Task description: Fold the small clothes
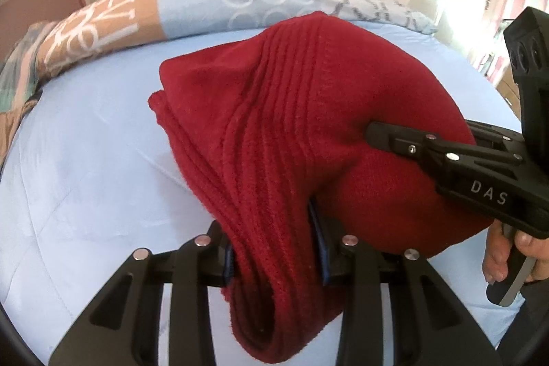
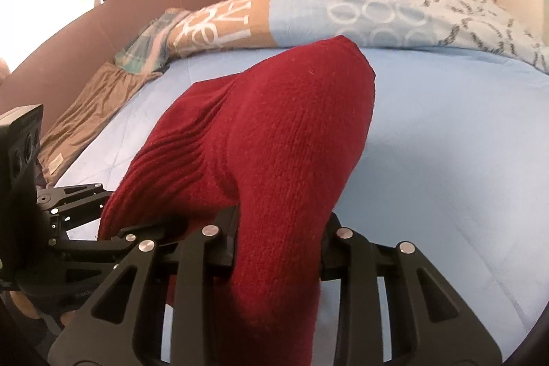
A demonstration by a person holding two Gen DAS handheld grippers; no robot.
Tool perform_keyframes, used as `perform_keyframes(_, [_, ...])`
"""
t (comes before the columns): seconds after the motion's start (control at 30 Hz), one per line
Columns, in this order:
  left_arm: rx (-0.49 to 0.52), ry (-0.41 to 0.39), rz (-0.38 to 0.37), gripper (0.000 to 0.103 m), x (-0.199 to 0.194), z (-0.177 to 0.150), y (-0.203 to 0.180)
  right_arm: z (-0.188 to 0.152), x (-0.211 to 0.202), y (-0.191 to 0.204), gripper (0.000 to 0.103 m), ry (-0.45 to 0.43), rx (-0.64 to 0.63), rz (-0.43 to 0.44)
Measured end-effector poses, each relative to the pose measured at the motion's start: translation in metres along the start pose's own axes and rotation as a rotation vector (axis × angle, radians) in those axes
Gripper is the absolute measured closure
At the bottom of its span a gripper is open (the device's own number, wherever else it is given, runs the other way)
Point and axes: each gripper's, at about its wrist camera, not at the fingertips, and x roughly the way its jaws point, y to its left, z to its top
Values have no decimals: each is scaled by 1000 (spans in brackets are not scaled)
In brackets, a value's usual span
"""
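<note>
Both grippers clamp the same red knitted garment (image 1: 291, 126), which is lifted off the light blue bed sheet (image 1: 85, 177) at its near edge while its far part rests bunched on the bed. The left gripper (image 1: 274, 259) has its jaws narrowed onto a thick gather of ribbed fabric, the knit filling the gap between its pads and hanging down below them. The right gripper (image 2: 278, 249) is likewise closed on the plainer knit, with a fold drooping past its near side. Holding two points along one edge looks meant to let the person carry that edge up and over towards the far side, laying one half on the other. In the left wrist view the right gripper reaches in from the right, and part of the hand (image 1: 504, 249) holding it shows below. A patterned duvet (image 2: 377, 12) lies piled along the far edge of the bed, and a brown cloth (image 2: 89, 112) sits at far left; both are near where a fold would land, so the duvet could crowd the garment.
</note>
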Motion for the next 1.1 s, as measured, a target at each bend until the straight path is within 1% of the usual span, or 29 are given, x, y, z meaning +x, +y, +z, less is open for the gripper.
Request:
perform_keyframes(0.07, [9, -9, -8, 67, -8, 3, -20, -7, -21, -7, 73, -16, 4, -7])
perform_keyframes(0.2, [51, -5, -1, 67, -22, -6, -63, -31, -58, -23, 73, -28, 14, -22])
perform_keyframes(0.37, [51, 34, -31, 67, -20, -27, -109, -78, -89, -52, 73, 0, 65, -48])
perform_keyframes(0.47, [67, 60, -41, 67, -11, -43, -133, -109, -99, -69, 73, 28, 107, -60])
perform_keyframes(0.57, [123, 67, -22, 66, 3, -62, -157, -141, -99, -90, 72, 61, 165, -61])
perform_keyframes(0.63, [151, 74, -2, 64, 12, -75, -167, -153, -96, -97, 72, 72, 191, -58])
perform_keyframes(0.67, [164, 76, 14, 62, 16, -82, -173, -159, -94, -99, 71, 71, 199, -59])
perform_keyframes(0.73, [160, 70, 22, 60, 21, -86, -173, -163, -93, -100, 71, 59, 197, -62])
perform_keyframes(0.8, [147, 74, 28, 49, 27, -85, -168, -164, -92, -100, 70, 52, 198, -70])
perform_keyframes(0.83, [138, 74, 31, 45, 29, -86, -165, -166, -92, -99, 69, 48, 199, -74])
perform_keyframes(0.87, [129, 73, 37, 38, 30, -84, -160, -167, -92, -99, 68, 46, 199, -78])
perform_keyframes(0.9, [120, 74, 37, 33, 30, -85, -159, -169, -91, -99, 67, 45, 199, -82])
perform_keyframes(1.0, [85, 82, 21, 25, 34, -84, -149, -175, -91, -103, 63, 41, 217, -80])
perform_keyframes(1.1, [84, 74, 28, 19, 34, -83, -143, -177, -91, -102, 60, 36, 213, -89])
